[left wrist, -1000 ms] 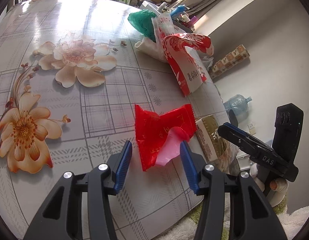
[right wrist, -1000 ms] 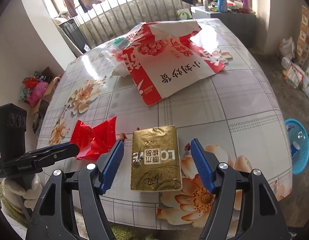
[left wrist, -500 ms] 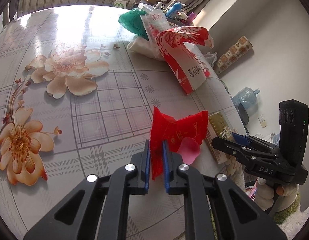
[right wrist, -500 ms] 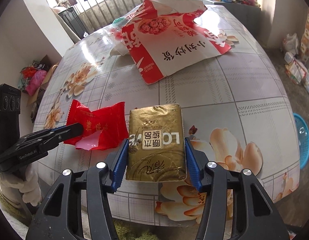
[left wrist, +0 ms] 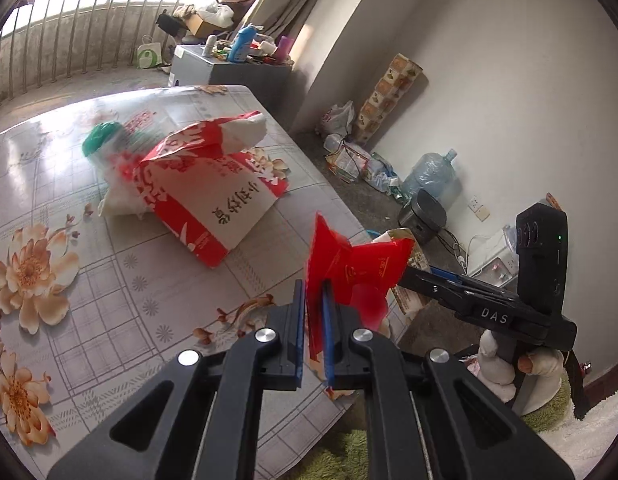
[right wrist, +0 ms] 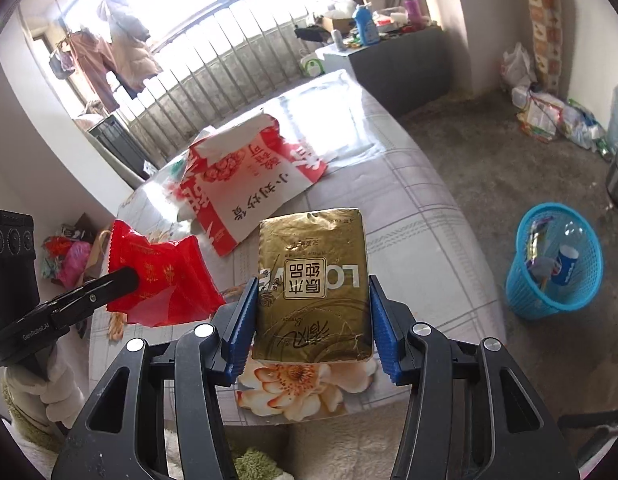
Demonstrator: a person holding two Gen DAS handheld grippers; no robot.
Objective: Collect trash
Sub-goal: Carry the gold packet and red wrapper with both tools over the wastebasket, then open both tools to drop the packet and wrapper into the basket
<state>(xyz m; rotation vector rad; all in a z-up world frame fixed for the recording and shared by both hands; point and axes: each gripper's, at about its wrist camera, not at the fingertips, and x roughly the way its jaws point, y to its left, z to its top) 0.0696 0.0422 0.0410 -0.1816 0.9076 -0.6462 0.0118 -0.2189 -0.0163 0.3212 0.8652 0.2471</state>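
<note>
A crumpled red wrapper hangs above the flowered table, pinched at its edge between the blue pads of my left gripper, whose jaws are still closing on it. In the right wrist view the same red wrapper dangles from the left gripper at the left. My right gripper is shut on a gold packet, held by both sides and lifted clear of the table. A large red and white bag lies farther back on the table.
A blue mesh basket with trash in it stands on the floor to the right of the table. A green bag lies behind the red and white bag. A water jug and bags sit along the wall.
Both grippers closed on their items and lifted them off the table: left on the red wrapper, right on the gold packet. Both views have swung to the right, toward the floor.
</note>
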